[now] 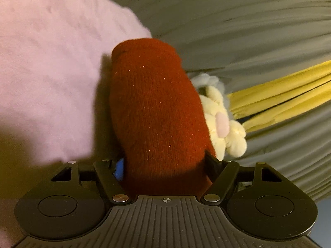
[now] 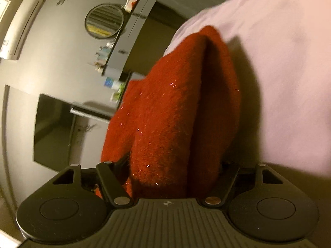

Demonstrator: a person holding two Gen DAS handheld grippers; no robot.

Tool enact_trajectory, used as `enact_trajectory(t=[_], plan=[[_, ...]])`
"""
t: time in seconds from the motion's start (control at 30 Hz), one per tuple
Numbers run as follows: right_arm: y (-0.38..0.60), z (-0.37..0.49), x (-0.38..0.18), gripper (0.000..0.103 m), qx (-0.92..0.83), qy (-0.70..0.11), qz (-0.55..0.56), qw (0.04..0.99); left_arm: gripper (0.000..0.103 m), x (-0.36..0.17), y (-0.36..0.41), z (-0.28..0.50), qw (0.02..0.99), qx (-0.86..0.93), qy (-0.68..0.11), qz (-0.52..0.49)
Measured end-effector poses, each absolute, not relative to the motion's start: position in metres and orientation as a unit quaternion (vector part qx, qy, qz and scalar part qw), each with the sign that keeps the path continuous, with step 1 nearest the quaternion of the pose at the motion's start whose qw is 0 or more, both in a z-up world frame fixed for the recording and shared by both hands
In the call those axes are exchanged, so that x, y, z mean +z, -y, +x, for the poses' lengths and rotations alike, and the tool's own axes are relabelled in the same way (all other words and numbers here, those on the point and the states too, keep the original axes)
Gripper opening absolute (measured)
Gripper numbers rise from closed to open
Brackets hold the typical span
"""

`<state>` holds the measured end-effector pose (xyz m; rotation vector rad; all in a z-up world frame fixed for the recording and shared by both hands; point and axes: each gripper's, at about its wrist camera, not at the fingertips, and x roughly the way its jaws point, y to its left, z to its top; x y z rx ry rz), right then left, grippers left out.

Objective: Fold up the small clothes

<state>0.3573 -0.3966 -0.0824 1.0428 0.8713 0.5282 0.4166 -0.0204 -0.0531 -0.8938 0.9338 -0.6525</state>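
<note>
A small red knitted garment with glitter threads (image 1: 157, 111) fills the middle of the left wrist view. It drapes over my left gripper (image 1: 165, 165), whose jaws are shut on its near end; the fingertips are hidden by the knit. In the right wrist view the same red garment (image 2: 175, 119) hangs in a lengthwise fold. My right gripper (image 2: 173, 169) is shut on its near end, fingertips hidden. The garment is lifted off the pink surface (image 1: 51, 72), which also shows in the right wrist view (image 2: 279, 72).
A cream plush toy (image 1: 223, 124) lies right of the garment on grey bedding (image 1: 238, 20), beside a yellow cloth (image 1: 279, 95). The right wrist view shows a room wall with a round mirror (image 2: 104, 20), shelves with small items (image 2: 107, 62) and a dark screen (image 2: 62, 128).
</note>
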Motion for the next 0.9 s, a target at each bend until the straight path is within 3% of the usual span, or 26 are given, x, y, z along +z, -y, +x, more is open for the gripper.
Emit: enact_trajectory(t=[0.23,0.37,0.47,0.53,0.6,0.7,0.9], plan=[[0.334,0.324,-0.069,0.07,0.305,-0.44,0.427,0.729,0.08,-0.015,-0.035,0.34,0.805,-0.201,-0.438,-0.347],[0.317,0.31,-0.046,0.081,0.251,-0.458,0.353,0.776,0.077,0.0,-0.054,0.314,0.839,-0.132,-0.444,-0.285],[0.327,0.3,-0.004,0.08,0.173,-0.42,0.307,0.836,0.081,0.034,-0.055,0.313,0.878,-0.099,-0.401,-0.243],[0.324,0.298,0.024,0.077,0.114,-0.385,0.273,0.874,0.085,0.051,-0.042,0.323,0.893,-0.071,-0.383,-0.224],[0.309,0.305,0.037,0.057,0.107,-0.383,0.259,0.88,0.089,0.055,-0.022,0.341,0.899,-0.046,-0.383,-0.206],[0.273,0.329,0.03,0.04,0.113,-0.415,0.203,0.88,0.089,0.042,0.004,0.361,0.901,-0.019,-0.393,-0.182],[0.239,0.35,0.0,0.039,0.064,-0.401,0.111,0.907,0.09,0.006,0.017,0.377,0.902,0.009,-0.407,-0.146]])
